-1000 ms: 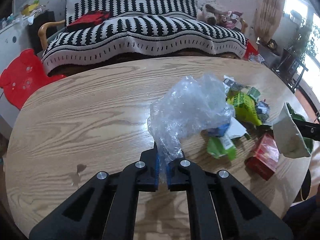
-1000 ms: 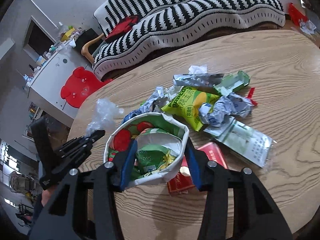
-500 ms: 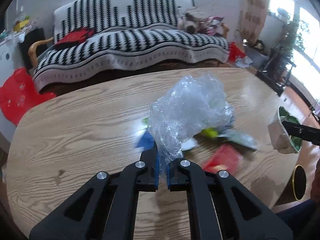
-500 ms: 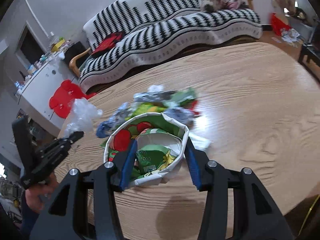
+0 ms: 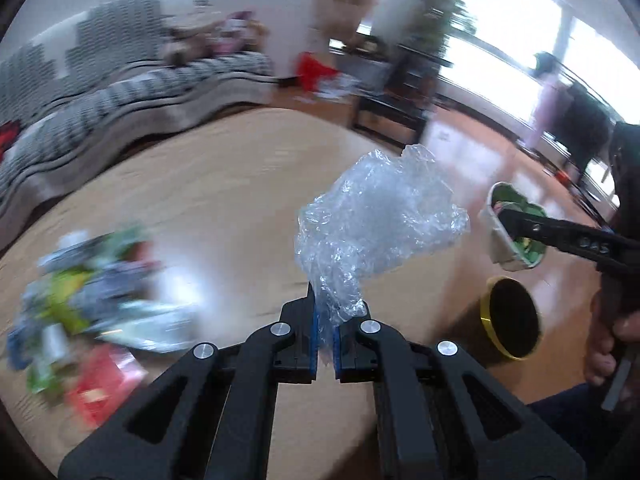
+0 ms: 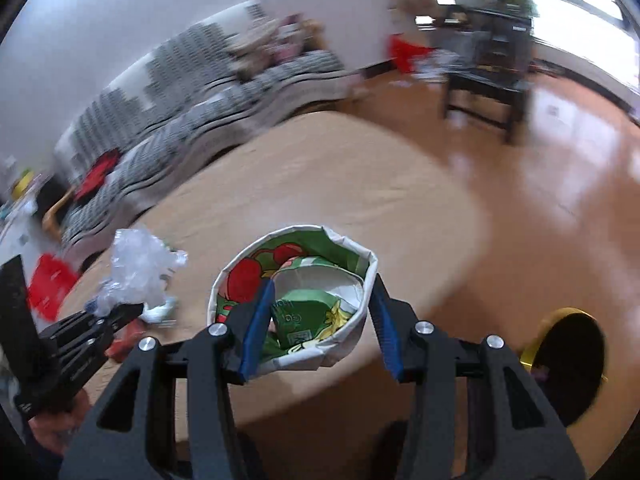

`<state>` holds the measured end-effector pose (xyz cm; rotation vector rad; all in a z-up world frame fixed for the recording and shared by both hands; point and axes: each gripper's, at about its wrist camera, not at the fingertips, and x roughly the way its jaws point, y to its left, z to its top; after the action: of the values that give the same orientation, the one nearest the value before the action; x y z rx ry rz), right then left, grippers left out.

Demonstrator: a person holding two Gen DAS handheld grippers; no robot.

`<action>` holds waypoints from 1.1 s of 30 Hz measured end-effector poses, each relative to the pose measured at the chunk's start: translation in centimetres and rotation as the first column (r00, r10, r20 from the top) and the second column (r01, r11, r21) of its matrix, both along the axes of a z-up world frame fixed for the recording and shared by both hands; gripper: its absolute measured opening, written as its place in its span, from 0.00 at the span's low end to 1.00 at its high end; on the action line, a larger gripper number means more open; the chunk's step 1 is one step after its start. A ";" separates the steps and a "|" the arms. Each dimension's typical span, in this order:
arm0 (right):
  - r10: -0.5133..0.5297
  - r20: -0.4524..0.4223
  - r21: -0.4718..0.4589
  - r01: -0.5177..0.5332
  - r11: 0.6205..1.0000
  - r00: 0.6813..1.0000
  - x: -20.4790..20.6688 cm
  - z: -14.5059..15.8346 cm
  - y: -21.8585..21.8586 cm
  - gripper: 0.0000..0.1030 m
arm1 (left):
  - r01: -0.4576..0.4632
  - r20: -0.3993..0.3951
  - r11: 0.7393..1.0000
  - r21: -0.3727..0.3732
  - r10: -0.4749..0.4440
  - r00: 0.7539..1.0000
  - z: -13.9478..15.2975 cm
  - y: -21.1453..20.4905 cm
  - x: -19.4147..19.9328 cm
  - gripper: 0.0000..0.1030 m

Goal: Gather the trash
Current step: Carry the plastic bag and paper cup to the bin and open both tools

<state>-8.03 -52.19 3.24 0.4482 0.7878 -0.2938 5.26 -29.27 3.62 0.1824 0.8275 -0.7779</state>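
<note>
Trash bin [image 6: 568, 364] stands on the floor beside the worktop [image 6: 340, 184] edge; right tool [image 6: 320, 320] grips a paper bowl [image 6: 344, 336] containing a green wrapper [image 6: 308, 316]; left tool [image 5: 326, 336] pinches crumpled clear plastic [image 5: 380, 220].

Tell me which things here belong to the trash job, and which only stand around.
Job: plastic wrap in left gripper; paper bowl in right gripper; bin; wrappers on table.
Around: sofa, black stand.

Crinkled clear plastic wrap [image 5: 380, 220], glossy; a paper bowl [image 6: 296, 300] with printed lining; matt wooden table [image 5: 208, 200]; shiny floor [image 6: 560, 168].
</note>
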 end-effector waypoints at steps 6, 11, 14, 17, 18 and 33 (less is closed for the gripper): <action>-0.299 -0.067 0.016 0.300 0.954 0.952 -9.2 -2.8 -11.0 0.46 | 0.248 -0.057 0.969 -0.008 -0.248 0.967 -3.1 -13.3 -5.3 0.04; -0.508 -0.132 0.050 0.518 0.854 0.851 -15.8 -5.9 -17.6 0.46 | 0.390 -0.136 0.921 -0.005 -0.387 0.912 -7.1 -21.7 -9.3 0.04; -0.564 -0.190 0.081 0.585 0.807 0.804 -18.0 -8.3 -20.4 0.46 | 0.463 -0.182 0.886 0.001 -0.456 0.871 -10.0 -26.2 -12.0 0.04; -0.611 -0.242 0.113 0.647 0.754 0.754 -20.4 -10.7 -23.1 0.47 | 0.505 -0.223 0.863 -0.010 -0.494 0.840 -12.5 -29.3 -14.0 0.04; -0.618 -0.255 0.118 0.659 0.743 0.743 -21.1 -11.3 -23.8 0.47 | 0.511 -0.236 0.860 -0.010 -0.498 0.834 -13.2 -29.9 -14.3 0.04; -0.671 -0.332 0.151 0.740 0.656 0.662 -22.3 -14.0 -26.2 0.53 | 0.570 -0.353 0.820 0.048 -0.520 0.778 -21.0 -36.2 -16.9 0.06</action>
<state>-30.38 -78.36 -10.77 1.0094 0.8738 -1.0149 -11.68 -65.47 -17.37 0.4566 1.1733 -1.3233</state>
